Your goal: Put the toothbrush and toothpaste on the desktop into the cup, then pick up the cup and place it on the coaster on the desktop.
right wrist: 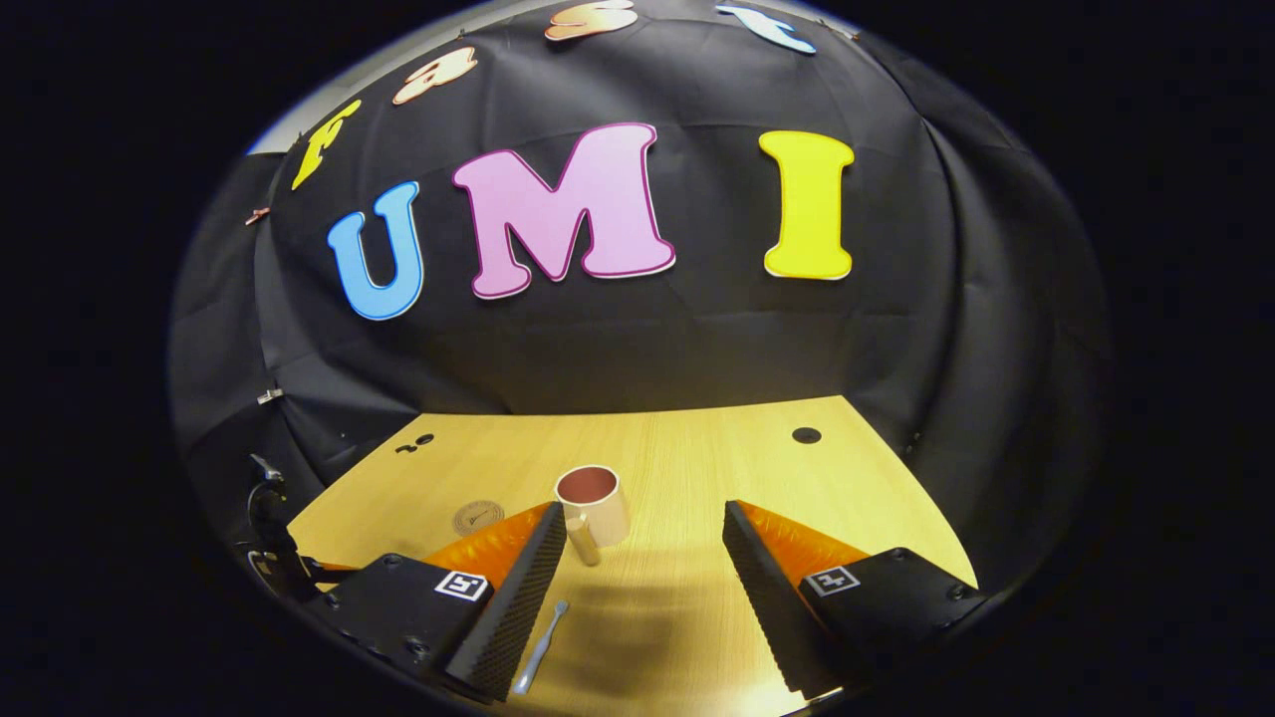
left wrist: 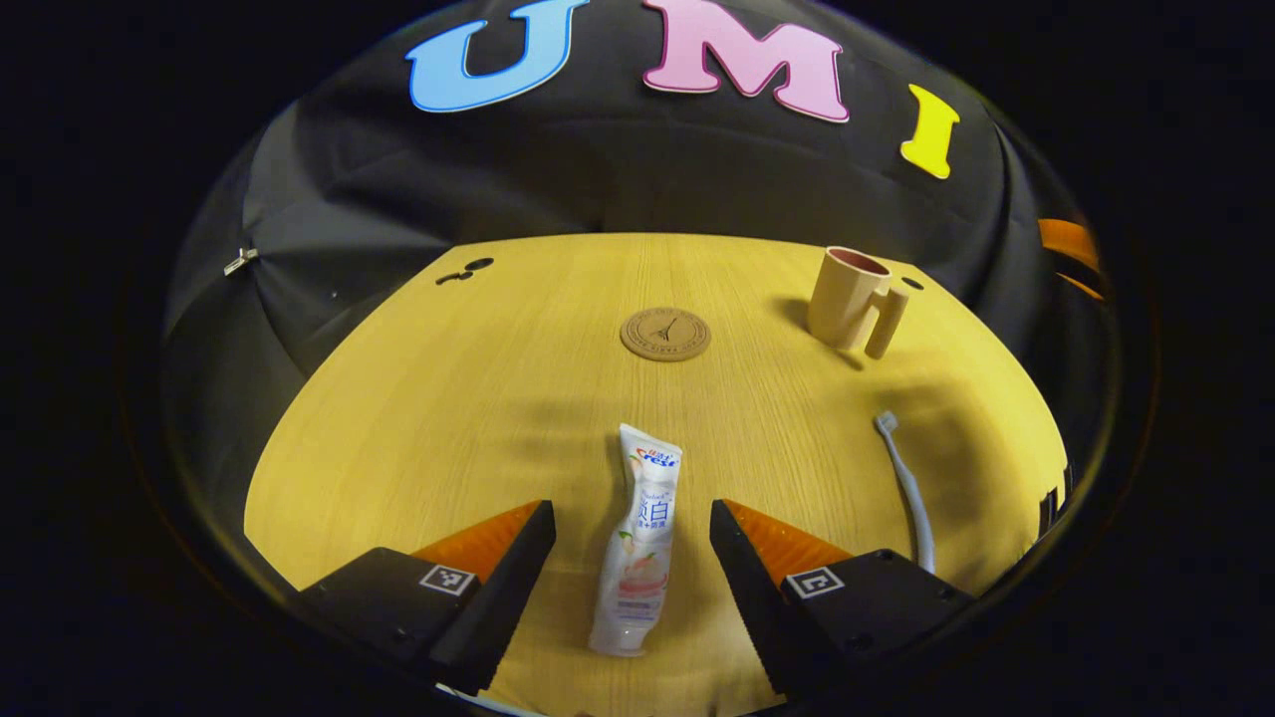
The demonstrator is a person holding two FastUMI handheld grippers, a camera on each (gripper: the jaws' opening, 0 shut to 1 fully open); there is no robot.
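While both jaws gape, toothpaste [left wrist: 637, 543] lies between left gripper [left wrist: 633, 528] fingers, desktop [left wrist: 448, 398] bare around.

Toothpaste [left wrist: 637, 543], toothbrush [left wrist: 908, 488] flat on desktop [left wrist: 448, 398]; upright cup [left wrist: 852, 297]; coaster [left wrist: 665, 334].

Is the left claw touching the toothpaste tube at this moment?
Apart. The left gripper view shows the left claw open, with bare desktop visible between each finger and the toothpaste tube lying flat between them.

Black cloth wall [right wrist: 637, 358] behind; metal clip [left wrist: 239, 261] on the cloth; dark hole [right wrist: 806, 435] in the wooden tabletop [left wrist: 478, 398]
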